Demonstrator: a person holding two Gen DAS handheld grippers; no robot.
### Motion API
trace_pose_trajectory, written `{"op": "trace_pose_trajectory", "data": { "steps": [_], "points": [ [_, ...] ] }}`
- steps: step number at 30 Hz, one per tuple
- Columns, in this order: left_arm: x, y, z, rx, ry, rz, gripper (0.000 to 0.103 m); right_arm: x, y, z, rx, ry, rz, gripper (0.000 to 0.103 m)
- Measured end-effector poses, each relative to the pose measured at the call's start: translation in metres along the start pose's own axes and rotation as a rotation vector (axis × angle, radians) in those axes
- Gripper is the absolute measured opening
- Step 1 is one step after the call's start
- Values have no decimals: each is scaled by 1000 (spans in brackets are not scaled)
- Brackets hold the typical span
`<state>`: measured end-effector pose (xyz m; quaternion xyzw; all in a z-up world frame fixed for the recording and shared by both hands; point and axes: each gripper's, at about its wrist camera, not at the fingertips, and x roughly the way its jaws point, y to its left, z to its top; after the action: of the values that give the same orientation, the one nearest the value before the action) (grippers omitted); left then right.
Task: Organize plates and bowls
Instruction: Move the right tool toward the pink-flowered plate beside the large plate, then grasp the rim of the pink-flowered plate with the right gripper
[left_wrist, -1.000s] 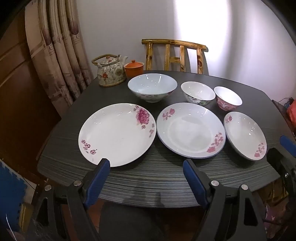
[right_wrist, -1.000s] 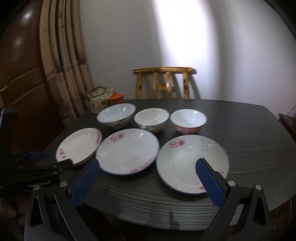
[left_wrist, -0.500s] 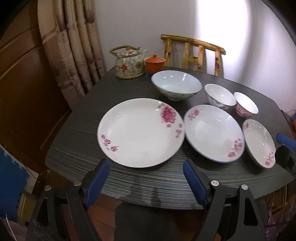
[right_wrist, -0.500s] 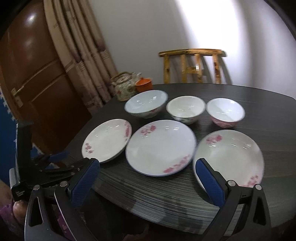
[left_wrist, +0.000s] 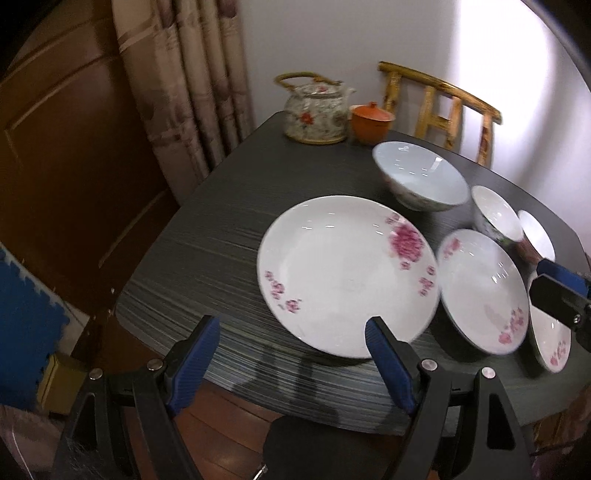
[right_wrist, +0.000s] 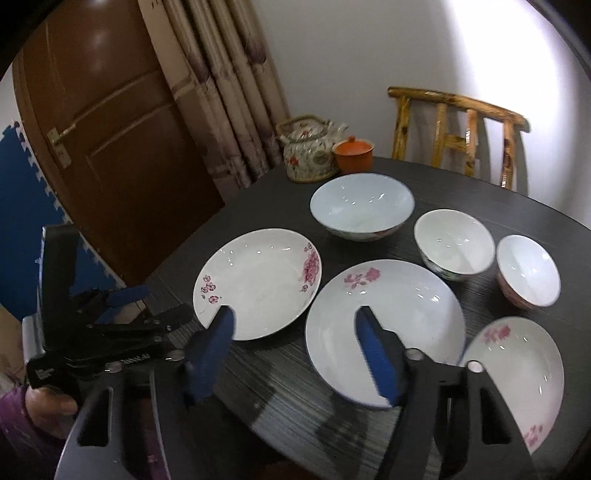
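1. Left gripper (left_wrist: 291, 354) spread wide, holding nothing, hovering off the near table (left_wrist: 221, 236) edge. Big plate (left_wrist: 347, 277) lies just ahead of its right finger; bare tabletop ahead-left, out to the rounded corner.
2. Right gripper (right_wrist: 295, 354) also wide, empty, above the near edge. Big plate (right_wrist: 258, 282) ahead of its left finger, middle plate (right_wrist: 402, 314) ahead of its right finger, small plate (right_wrist: 517, 369) off to its right at the table edge.
3. Bowls sit in a row beyond the plates: large bowl (right_wrist: 362, 206), mid bowl (right_wrist: 454, 240), pink bowl (right_wrist: 528, 273), close together, not touching as far as I can tell. Teapot (right_wrist: 310, 151) and orange lidded cup (right_wrist: 352, 155) touching or nearly so at the far-left edge; chair (right_wrist: 458, 136) behind.
4. Versus 0.5 s ago: both cameras swung left; plates sit further right in the left view, and the big plate looms larger there. Dishes unmoved.
5. Right view alone shows the left gripper's body (right_wrist: 103, 332) to its lower left, the door handle (right_wrist: 61, 142) and all of the small plate; left view clips that plate behind the right gripper's tip (left_wrist: 561, 280).
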<state>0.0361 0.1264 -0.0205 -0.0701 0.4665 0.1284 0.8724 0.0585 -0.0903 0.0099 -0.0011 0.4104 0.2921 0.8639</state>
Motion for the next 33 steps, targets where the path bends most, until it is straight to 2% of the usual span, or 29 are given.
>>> {"op": "trace_pose_trajectory", "data": {
  "steps": [5,9,18,33],
  "points": [
    [11,21,10,-72,18,-2,83,30,-5,15,17,50,35,63],
    [23,29,11,-92,45,8,83,55,-10,24,39,87,37,62],
    [46,31,13,-91,98,22,83,106,-14,44,-9,155,20,54],
    [68,33,10,-86,148,27,83,168,-16,54,-43,276,41,54]
  ]
}}
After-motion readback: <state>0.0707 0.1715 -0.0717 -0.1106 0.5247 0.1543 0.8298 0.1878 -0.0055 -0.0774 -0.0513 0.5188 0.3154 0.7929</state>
